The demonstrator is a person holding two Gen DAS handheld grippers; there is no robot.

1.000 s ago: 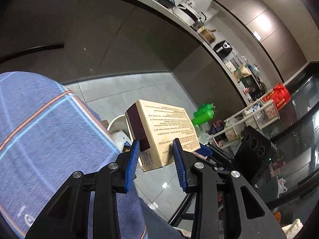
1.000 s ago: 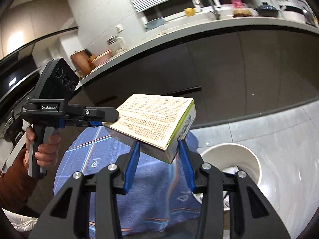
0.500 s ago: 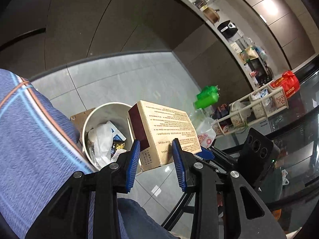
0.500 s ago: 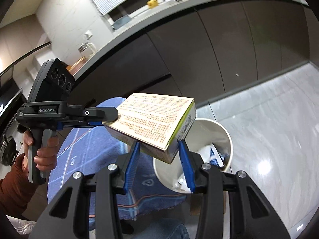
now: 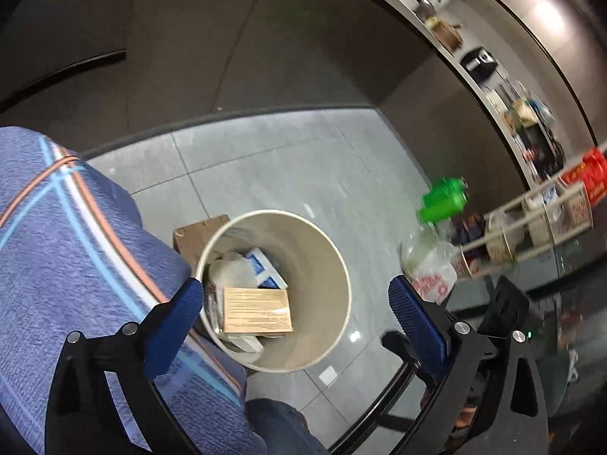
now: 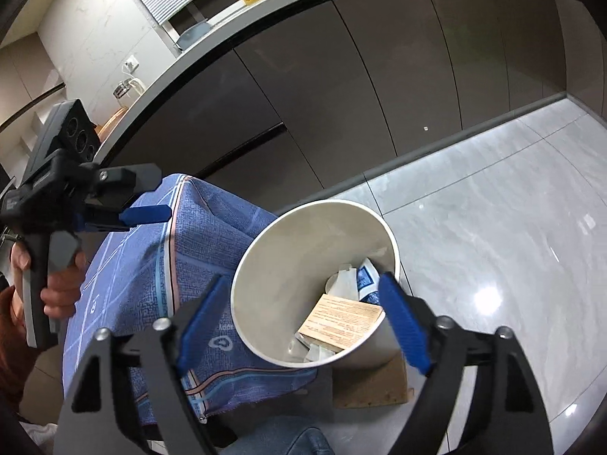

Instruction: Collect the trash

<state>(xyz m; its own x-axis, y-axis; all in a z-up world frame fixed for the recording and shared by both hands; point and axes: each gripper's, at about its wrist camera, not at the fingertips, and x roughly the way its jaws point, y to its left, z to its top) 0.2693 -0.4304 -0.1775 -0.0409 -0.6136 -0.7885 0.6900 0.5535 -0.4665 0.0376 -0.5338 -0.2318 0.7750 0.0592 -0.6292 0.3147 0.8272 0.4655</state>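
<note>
A tan printed box (image 5: 257,310) (image 6: 339,321) lies inside the round beige trash bin (image 5: 334,261) (image 6: 303,235) on top of white wrappers and a blue-and-white pack. Both grippers hang above the bin. My left gripper (image 5: 299,314) has its blue jaws opening wide, with nothing held between them. The jaws of my right gripper (image 6: 303,318) are opening too, and no pad touches anything. From the right wrist view the left gripper body (image 6: 68,193) shows at the left, held by a hand (image 6: 57,288).
A blue checked cloth (image 5: 68,258) (image 6: 159,295) drapes beside the bin. A brown cardboard piece (image 6: 371,383) lies under the bin. A green bottle (image 5: 444,197), plastic bags and a rack stand to the right on the grey tile floor. Dark kitchen cabinets (image 6: 341,94) run behind.
Both grippers held the tan box over the bin, then sank and opened. The box has dropped into the bin and lies flat on the trash.
</note>
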